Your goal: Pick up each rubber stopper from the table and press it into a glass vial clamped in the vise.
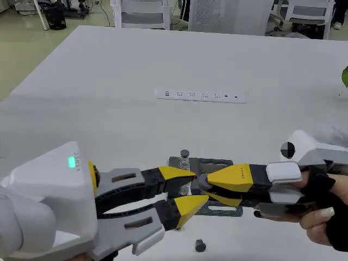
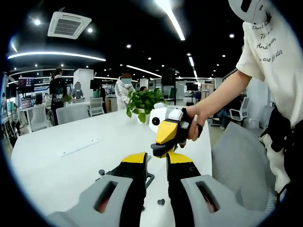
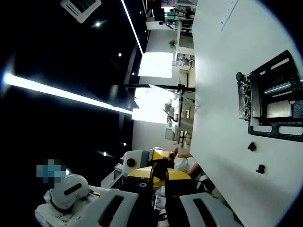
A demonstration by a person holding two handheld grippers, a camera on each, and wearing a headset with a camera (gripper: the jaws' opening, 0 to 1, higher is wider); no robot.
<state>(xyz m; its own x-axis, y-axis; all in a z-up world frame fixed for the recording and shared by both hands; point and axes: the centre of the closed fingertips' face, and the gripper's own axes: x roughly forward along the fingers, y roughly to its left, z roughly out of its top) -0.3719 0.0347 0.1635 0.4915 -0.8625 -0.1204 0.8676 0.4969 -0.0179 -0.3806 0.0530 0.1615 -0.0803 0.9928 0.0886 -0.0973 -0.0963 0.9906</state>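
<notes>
Above the vise (image 1: 220, 163) – vials (image 3: 245, 100) clamped in a row – the right gripper (image 1: 205, 185) pinches a grey rubber stopper (image 2: 157, 149), while the left gripper's (image 2: 156, 157) jaws stand apart, flanking it. Another stopper (image 1: 200, 246) lies on the table (image 1: 109, 81). Script on the shirt (image 2: 272, 42) partly reads "you are the".

A white power strip (image 1: 200, 95) lies flat on the pale surface (image 1: 109, 81), near its middle. White chairs (image 1: 142, 13) stand beyond the far edge. A leafy potted plant (image 2: 143, 104) sits at one end, with people (image 2: 57, 90) standing behind.
</notes>
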